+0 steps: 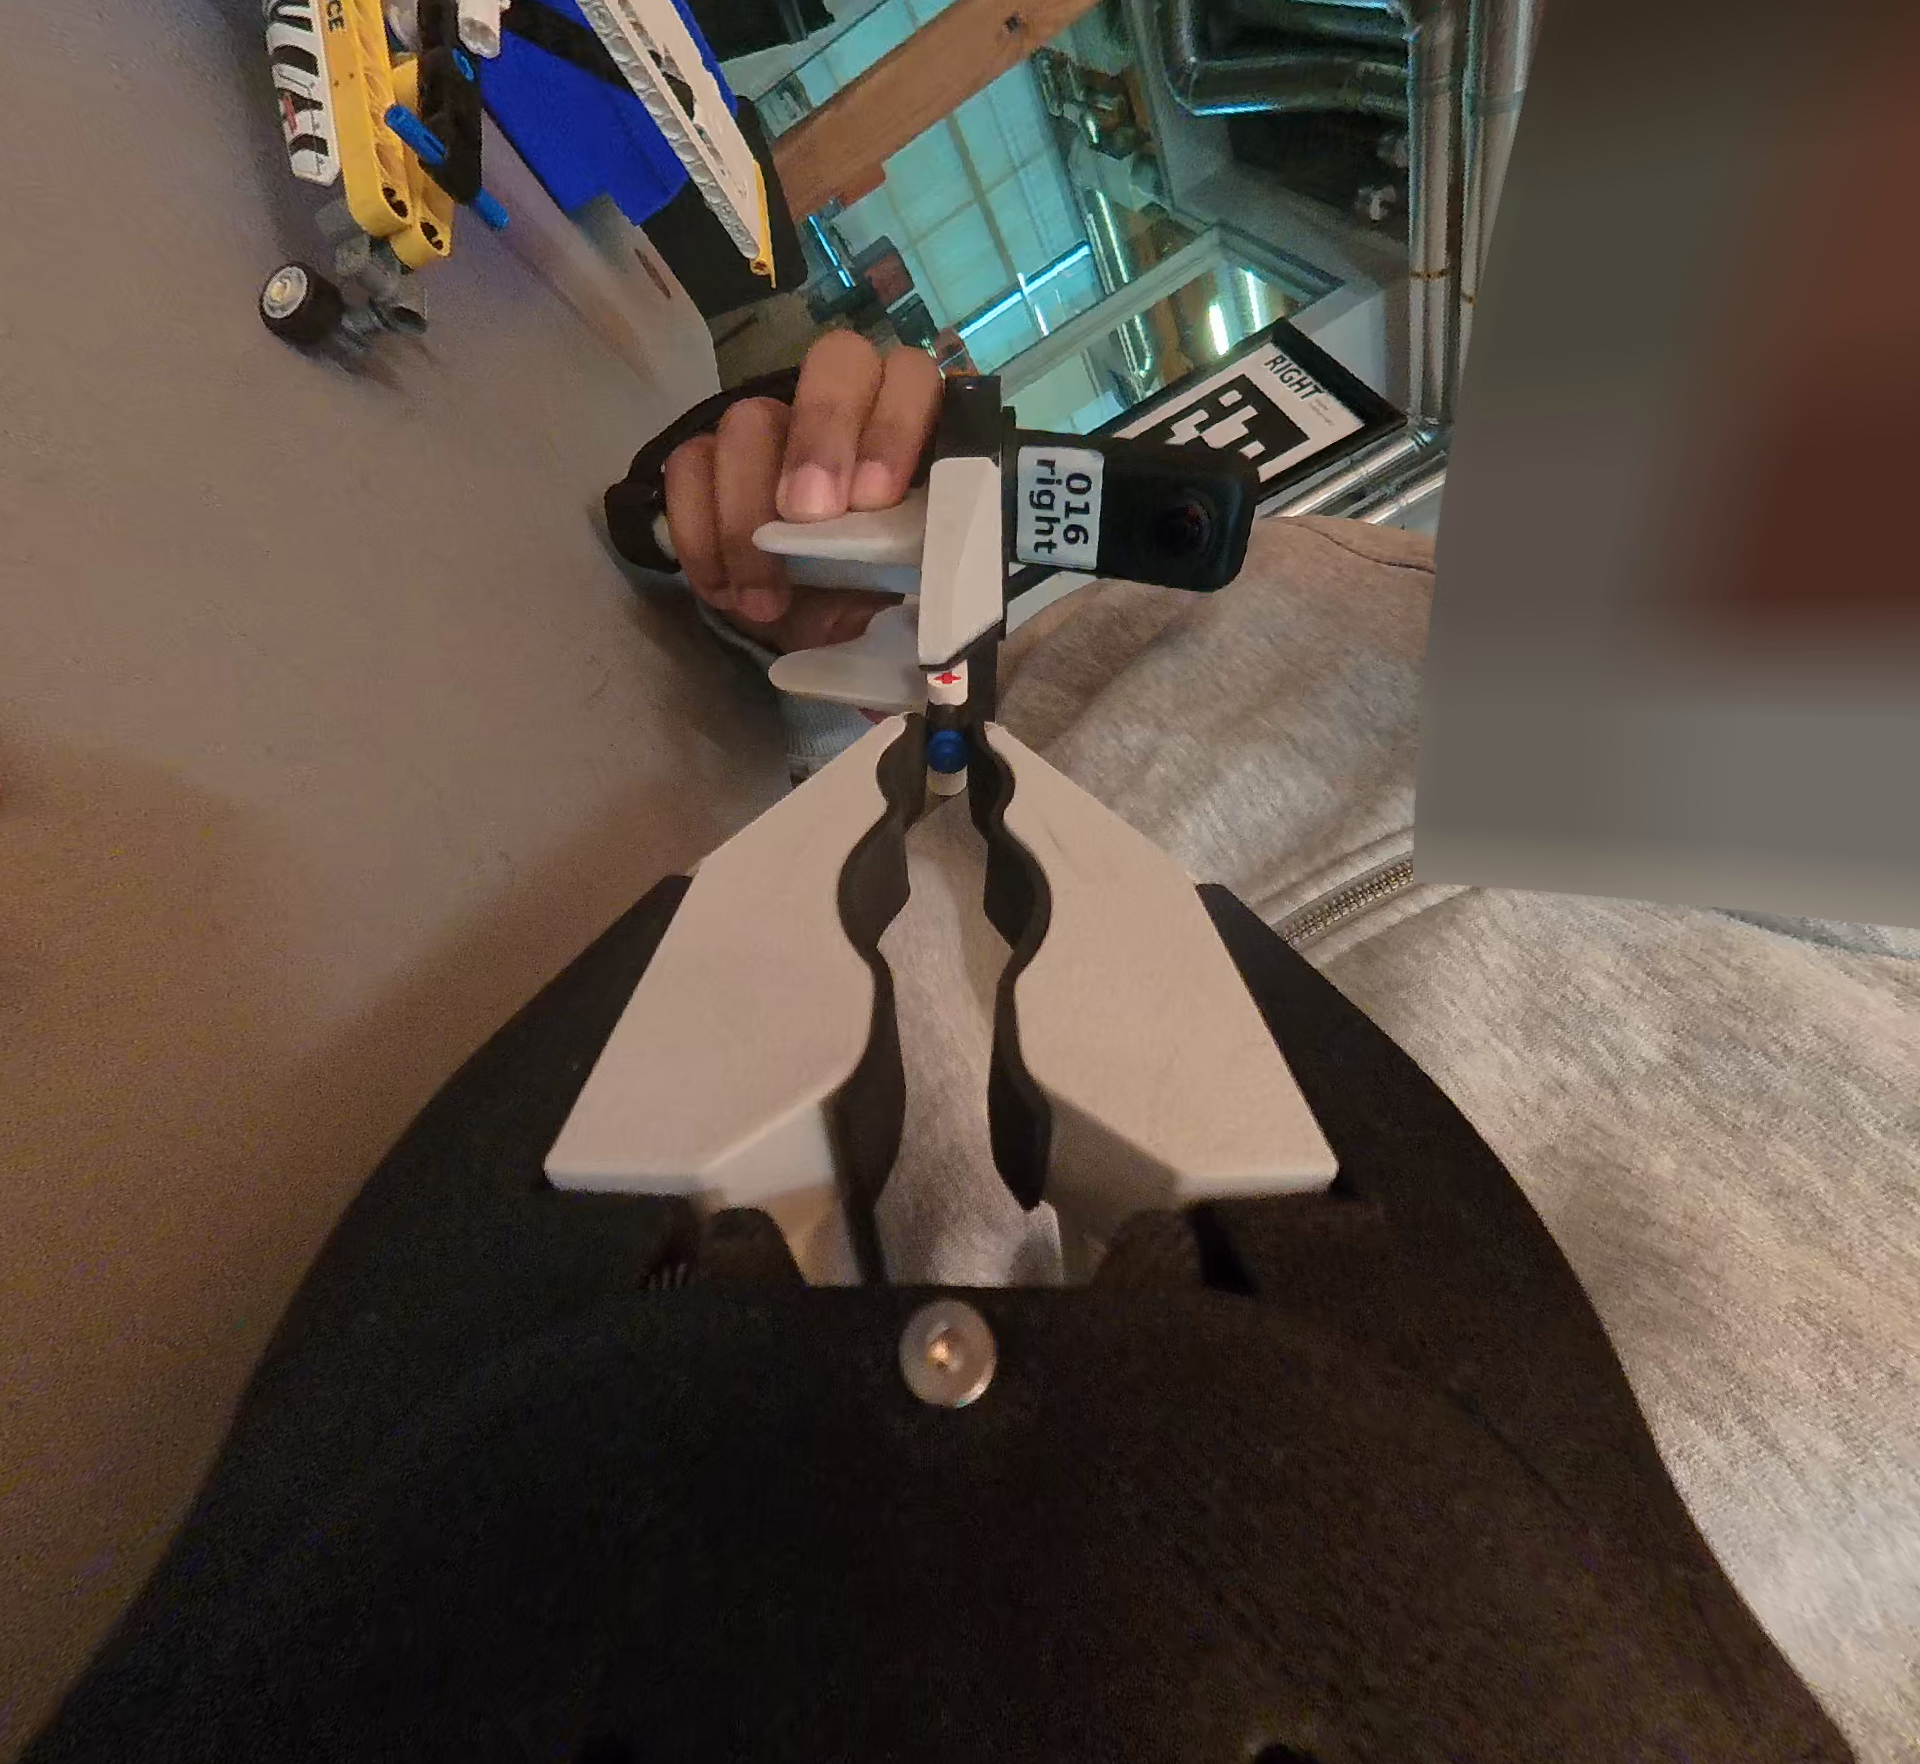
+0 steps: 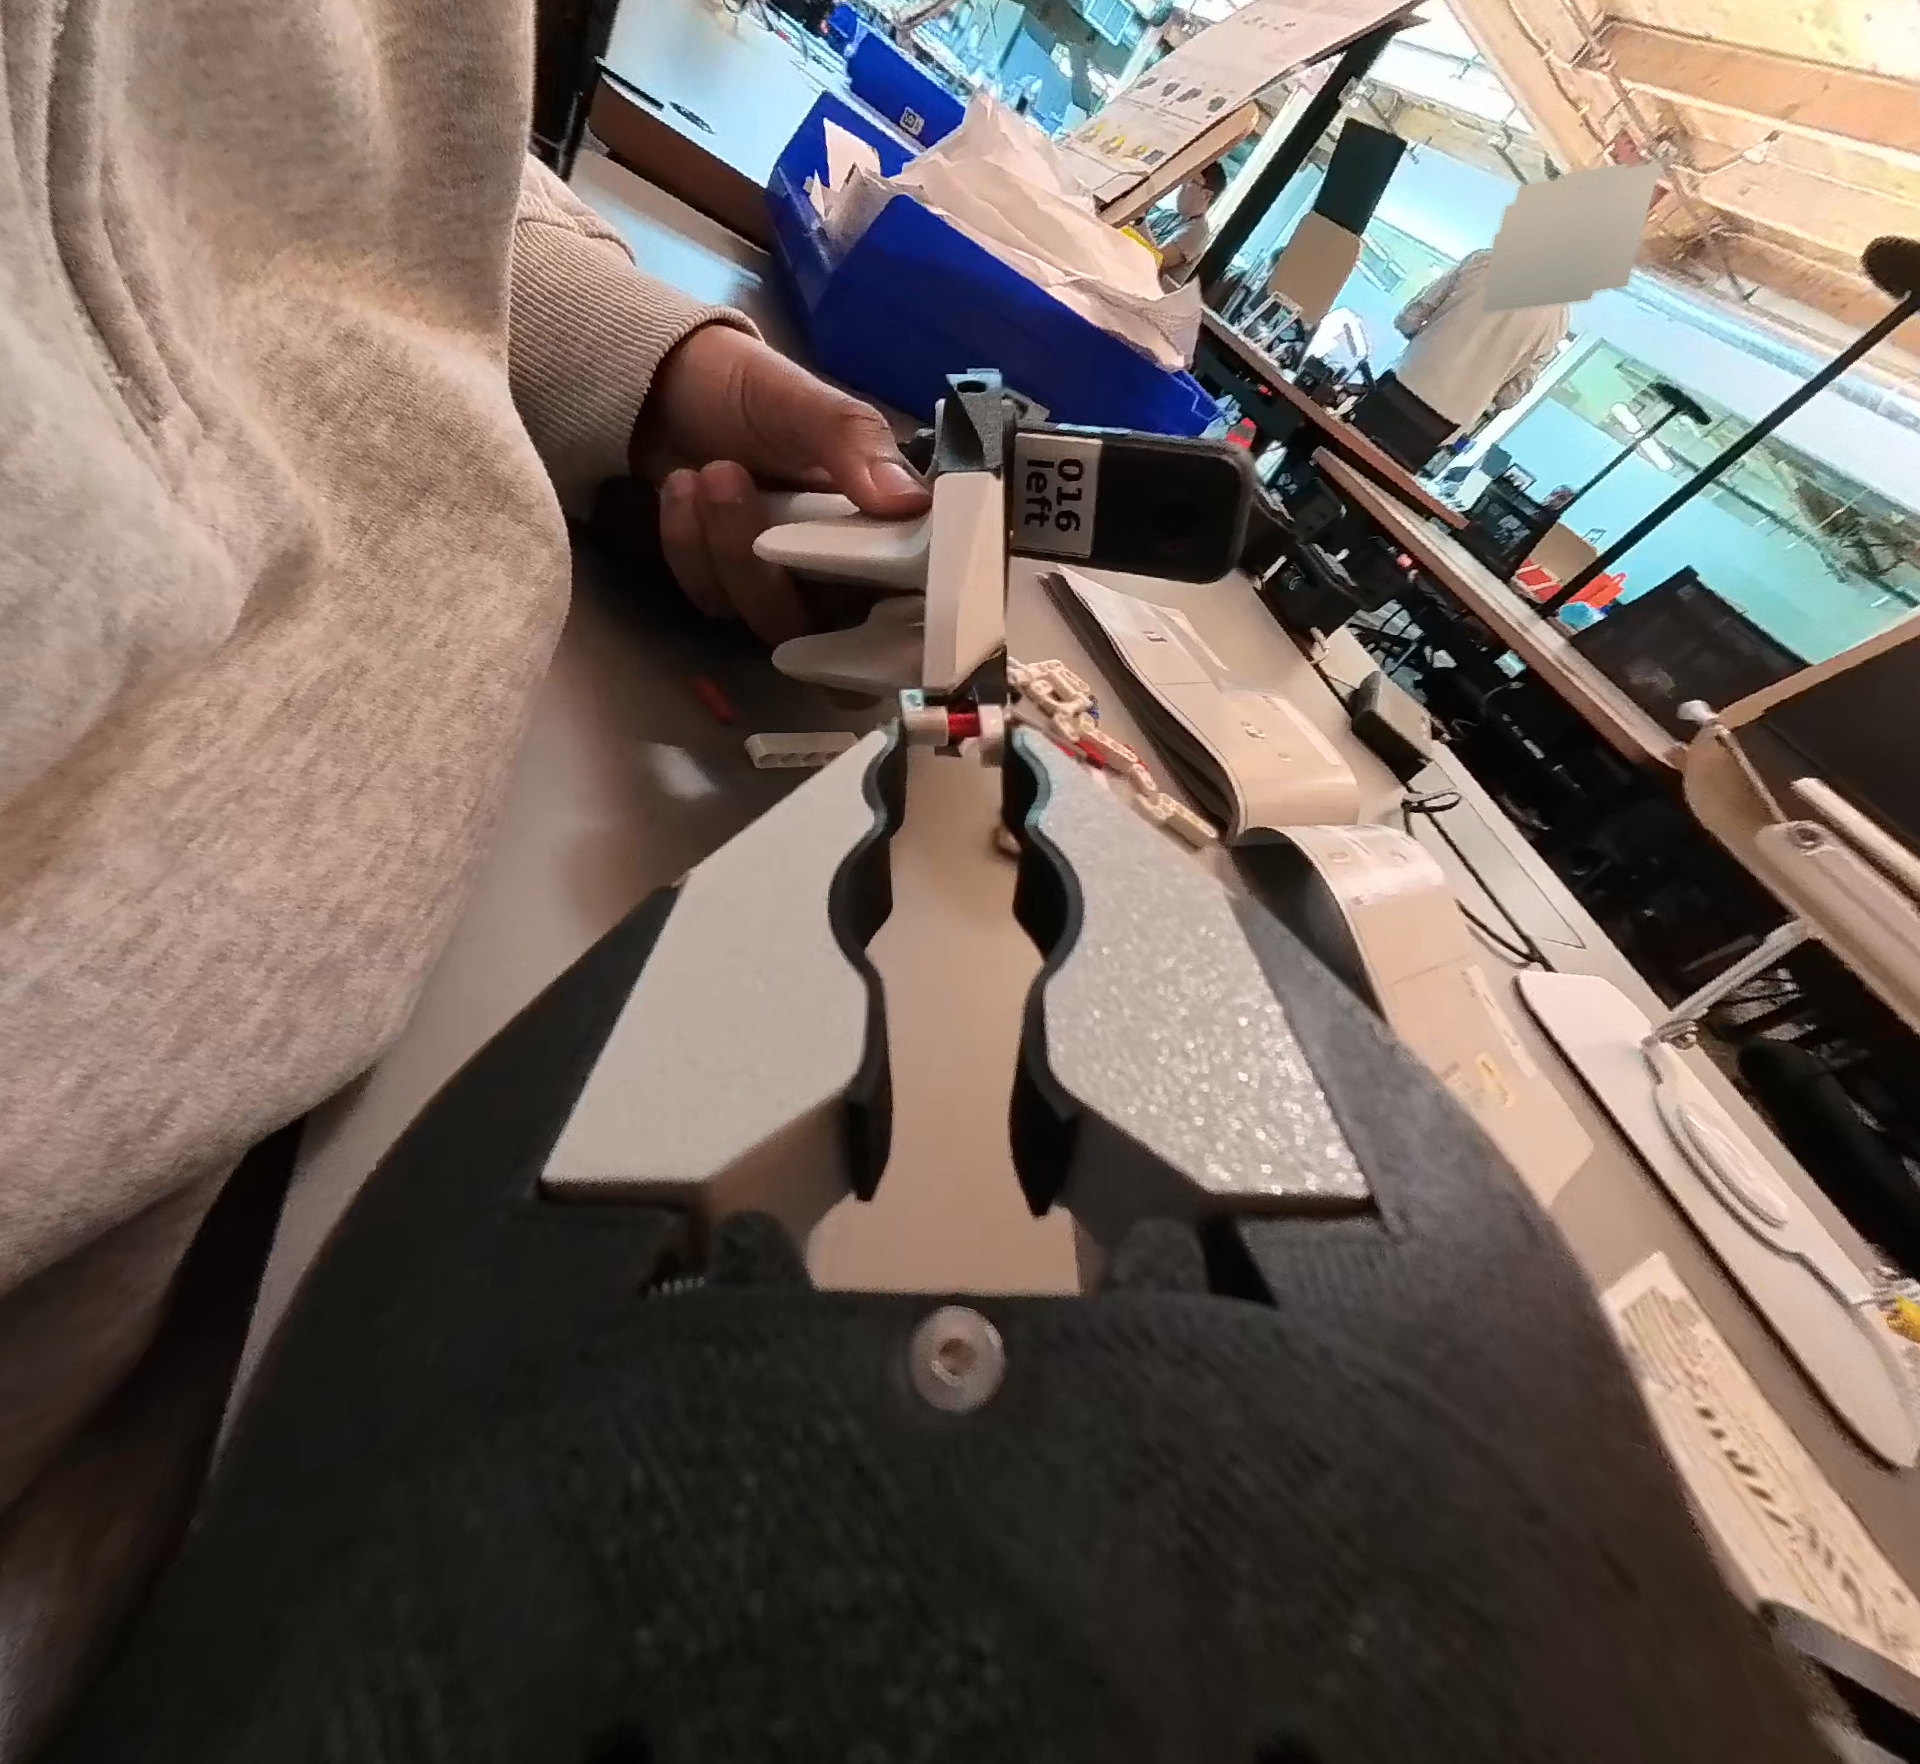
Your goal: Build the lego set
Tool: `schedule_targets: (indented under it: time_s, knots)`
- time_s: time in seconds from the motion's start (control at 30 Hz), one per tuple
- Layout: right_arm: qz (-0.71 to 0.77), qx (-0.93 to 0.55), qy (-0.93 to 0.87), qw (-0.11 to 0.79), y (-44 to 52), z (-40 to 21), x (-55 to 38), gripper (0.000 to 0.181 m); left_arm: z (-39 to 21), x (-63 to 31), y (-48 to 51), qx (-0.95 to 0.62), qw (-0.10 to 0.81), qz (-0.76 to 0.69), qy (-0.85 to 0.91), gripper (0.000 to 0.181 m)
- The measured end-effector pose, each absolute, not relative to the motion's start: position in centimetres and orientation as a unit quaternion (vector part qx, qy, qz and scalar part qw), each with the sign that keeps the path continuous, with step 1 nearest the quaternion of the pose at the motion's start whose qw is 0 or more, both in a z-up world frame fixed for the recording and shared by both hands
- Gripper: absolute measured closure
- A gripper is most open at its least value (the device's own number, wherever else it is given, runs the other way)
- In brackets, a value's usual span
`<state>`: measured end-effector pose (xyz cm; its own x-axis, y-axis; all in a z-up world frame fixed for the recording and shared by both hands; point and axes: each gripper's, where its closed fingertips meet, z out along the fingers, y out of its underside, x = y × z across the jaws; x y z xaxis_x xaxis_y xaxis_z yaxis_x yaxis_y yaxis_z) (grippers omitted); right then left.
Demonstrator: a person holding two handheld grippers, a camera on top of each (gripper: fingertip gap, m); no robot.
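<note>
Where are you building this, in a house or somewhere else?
Probably a big workshop or lab, not a house. There are bare wooden ceiling beams, shiny metal pipes overhead, and long work tables crowded with gear. A blue parts bin sits on the bench nearby.

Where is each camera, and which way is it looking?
Left wrist view: sits on the left hand-held gripper, facing the right hand-held gripper and the person's grey hoodie.
Right wrist view: sits on the right hand-held gripper, facing the left one, a hand and the blue bin.
Shared: the small lego piece pinched between both.
</note>
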<state>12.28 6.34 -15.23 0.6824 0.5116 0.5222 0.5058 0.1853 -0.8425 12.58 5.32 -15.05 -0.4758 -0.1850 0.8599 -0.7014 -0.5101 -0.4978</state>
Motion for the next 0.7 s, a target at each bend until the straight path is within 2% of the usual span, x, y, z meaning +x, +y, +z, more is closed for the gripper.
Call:
schedule_targets:
  time_s: [0.4,0.53,0.7]
  knots:
    - [0.044,-0.652,-0.396,0.645,6.3,-15.8,12.2,0.165,-15.4,12.6,5.3,0.488,0.176,0.716,-0.467,0.176]
    - [0.061,-0.666,-0.365,0.647,6.8,-15.4,12.9,0.165,-15.0,13.4,6.1,0.492,0.098,0.72,-0.48,0.172]
    - [0.169,-0.674,-0.305,0.652,6.6,-14.0,13.4,0.164,-13.1,13.3,6.2,0.446,-0.031,0.728,-0.52,0.142]
